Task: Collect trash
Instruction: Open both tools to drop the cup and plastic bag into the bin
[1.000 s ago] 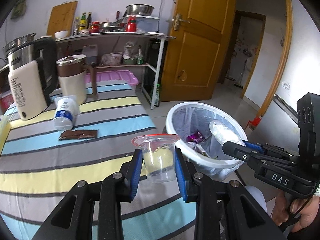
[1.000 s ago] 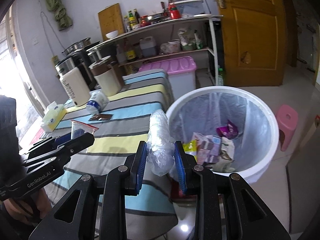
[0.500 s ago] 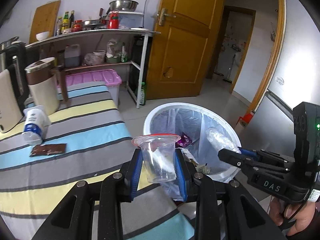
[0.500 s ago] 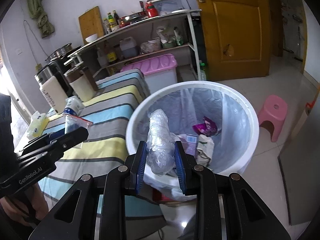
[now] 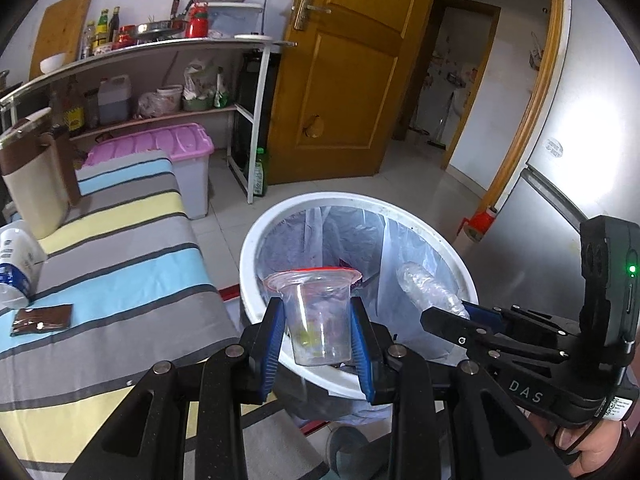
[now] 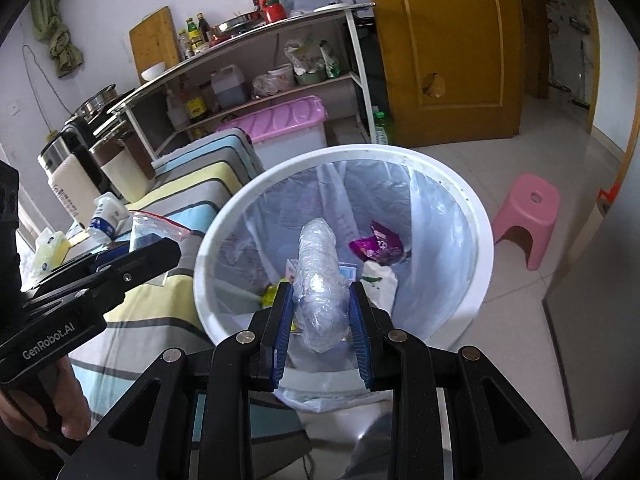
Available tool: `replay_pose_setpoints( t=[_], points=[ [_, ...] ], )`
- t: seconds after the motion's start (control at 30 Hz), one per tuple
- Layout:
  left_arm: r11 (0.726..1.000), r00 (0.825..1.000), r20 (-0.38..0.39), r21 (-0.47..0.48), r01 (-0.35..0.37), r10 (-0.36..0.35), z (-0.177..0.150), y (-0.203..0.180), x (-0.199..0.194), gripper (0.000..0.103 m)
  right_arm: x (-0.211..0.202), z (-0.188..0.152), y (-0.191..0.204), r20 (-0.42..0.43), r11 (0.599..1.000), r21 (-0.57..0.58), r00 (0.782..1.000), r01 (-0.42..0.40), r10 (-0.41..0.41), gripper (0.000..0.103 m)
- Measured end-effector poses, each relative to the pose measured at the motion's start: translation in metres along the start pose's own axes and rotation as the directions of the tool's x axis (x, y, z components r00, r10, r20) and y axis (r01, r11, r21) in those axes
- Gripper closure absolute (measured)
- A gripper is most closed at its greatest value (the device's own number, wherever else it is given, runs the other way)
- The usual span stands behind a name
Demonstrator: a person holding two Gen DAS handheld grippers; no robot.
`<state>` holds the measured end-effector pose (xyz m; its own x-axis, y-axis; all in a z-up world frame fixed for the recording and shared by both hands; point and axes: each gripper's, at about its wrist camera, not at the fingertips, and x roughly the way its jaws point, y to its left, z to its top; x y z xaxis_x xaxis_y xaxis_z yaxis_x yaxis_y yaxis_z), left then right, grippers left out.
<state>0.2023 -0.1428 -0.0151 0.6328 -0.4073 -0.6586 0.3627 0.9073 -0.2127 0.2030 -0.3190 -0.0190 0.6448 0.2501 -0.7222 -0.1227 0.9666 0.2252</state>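
Both hand-held grippers are held over the bin, each with something pinched between its blue pads. "GenRobot.AI" can be read in white on the black body of the left gripper (image 5: 318,332), and "DAS" is printed on the side of the right gripper (image 6: 320,322), next to a small green light.

Clamped in the left gripper is a clear, thin-walled plastic cup with a red rim (image 5: 316,320), kept upright; it's see-through enough that yellowish and purple scraps in the bin can be made out through it. It's hanging just over the near edge of the round white plastic trash bin with a translucent liner bag (image 6: 476,216).

The right gripper is closed on a crumpled roll of clear plastic wrap (image 6: 320,280), wrinkly and shiny, standing up out of the pads right above the middle of the bin. Down inside, a crinkled purple snack wrapper (image 6: 380,246), a white bag and some yellow and blue packaging can be seen.

Left of the bin is a table covered in a grey, blue and yellow striped cloth (image 5: 120,264). A flat brown foil sachet (image 5: 40,318) and a white tub with a blue label (image 5: 14,266) (text too small to read) are lying on it. A pink plastic stool (image 6: 528,216) is parked on the tiled floor beside the bin.
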Motion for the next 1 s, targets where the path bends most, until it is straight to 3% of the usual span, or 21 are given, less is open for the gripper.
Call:
replay_pose_setpoints(
  t=[0.3, 0.43, 1.0],
  points=[
    [1.000, 0.999, -0.037, -0.003, 0.011, -0.011, 0.002, -0.001, 0.019, 0.070, 0.005, 0.000, -0.006, -0.007, 1.000, 0.007, 1.000, 0.010, -0.010, 0.073],
    [1.000, 0.999, -0.045, -0.010, 0.020, -0.021, 0.001, -0.001, 0.022, 0.064, 0.004, 0.000, -0.009, -0.003, 1.000, 0.012, 1.000, 0.015, -0.015, 0.072],
    [0.999, 1.000, -0.001, -0.019, 0.031, -0.031, -0.001, 0.001, -0.002, 0.061, -0.014, 0.001, 0.002, 0.049, 0.999, -0.031, 0.999, 0.024, -0.022, 0.068]
  ],
)
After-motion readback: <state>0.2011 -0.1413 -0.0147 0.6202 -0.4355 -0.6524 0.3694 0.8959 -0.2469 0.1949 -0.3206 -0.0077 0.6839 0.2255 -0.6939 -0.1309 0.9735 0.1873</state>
